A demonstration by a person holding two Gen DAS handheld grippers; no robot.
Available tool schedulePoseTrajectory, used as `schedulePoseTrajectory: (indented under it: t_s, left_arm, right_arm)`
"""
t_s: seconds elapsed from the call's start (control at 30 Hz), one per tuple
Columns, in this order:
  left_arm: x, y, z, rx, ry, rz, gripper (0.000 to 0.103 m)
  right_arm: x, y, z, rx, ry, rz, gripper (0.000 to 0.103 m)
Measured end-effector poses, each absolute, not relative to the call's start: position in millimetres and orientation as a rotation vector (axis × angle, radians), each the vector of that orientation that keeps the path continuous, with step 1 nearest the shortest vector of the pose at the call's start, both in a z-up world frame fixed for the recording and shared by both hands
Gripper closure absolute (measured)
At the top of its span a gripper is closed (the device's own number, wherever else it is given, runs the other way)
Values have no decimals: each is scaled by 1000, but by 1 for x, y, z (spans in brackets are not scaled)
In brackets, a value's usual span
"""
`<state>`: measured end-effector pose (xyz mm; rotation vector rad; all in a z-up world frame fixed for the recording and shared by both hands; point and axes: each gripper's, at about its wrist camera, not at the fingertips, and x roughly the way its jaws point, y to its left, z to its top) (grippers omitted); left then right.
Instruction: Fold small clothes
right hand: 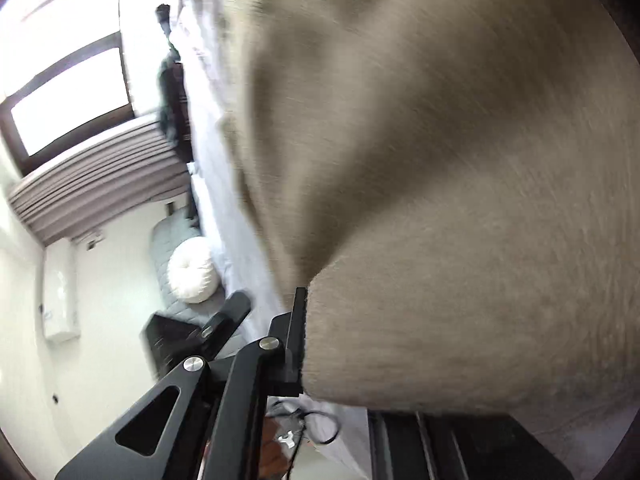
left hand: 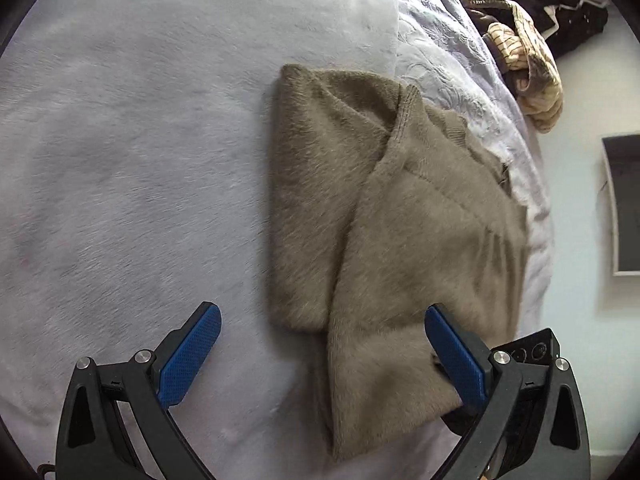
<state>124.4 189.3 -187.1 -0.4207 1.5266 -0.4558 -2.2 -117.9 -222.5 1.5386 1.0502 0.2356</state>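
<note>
Jaws clamp sweater [right hand: 460, 200], hiding bed [right hand: 216, 184]; radiator [right hand: 92, 184] beyond.

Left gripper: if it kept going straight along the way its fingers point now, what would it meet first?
Most likely the fuzzy taupe sweater, whose lower corner already lies between the open left gripper fingers, spread on the white blanket. Depth is hard to judge in the fisheye view.

Pale lilac fleece blanket [left hand: 140, 140] spread flat. Embossed lilac quilt [left hand: 440, 64] alongside, at bed edge. Striped beige-brown garment heap [left hand: 528, 56] on quilt. Round white tufted cushion [right hand: 192, 276] on grey quilted seat [right hand: 168, 240]. Grey pleated curtain [right hand: 100, 184] below window [right hand: 72, 100].
</note>
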Motion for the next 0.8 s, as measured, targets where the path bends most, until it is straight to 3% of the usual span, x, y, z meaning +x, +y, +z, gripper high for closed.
schedulePoseTrajectory:
  t_s: [0.27,0.4,0.43,0.5,0.67,0.8]
  left_arm:
    - [159,152,-208,-638,1586,-683,1]
    - [168,122,-196,-521,1558,-691,4]
    - [169,114,-196,-481,1555,-685,10]
    - [169,99,-196,-375,1570,-672,53]
    - [162,87,-191,-234,1547,-657,70]
    - [157,82,-178,-179,1490,-648,72]
  right_arm:
    - [21,-134,-166,1355,1017,378,95]
    - [23,-126,-166,1306,1064,397,95]
    - [20,-123,-169,1298,1094,399,95]
    - [17,-118,-176,1271,1173,394,92]
    - [1,-121,-172,1113,1405,417,90]
    - [5,-157,-131,917,1334,369,90]
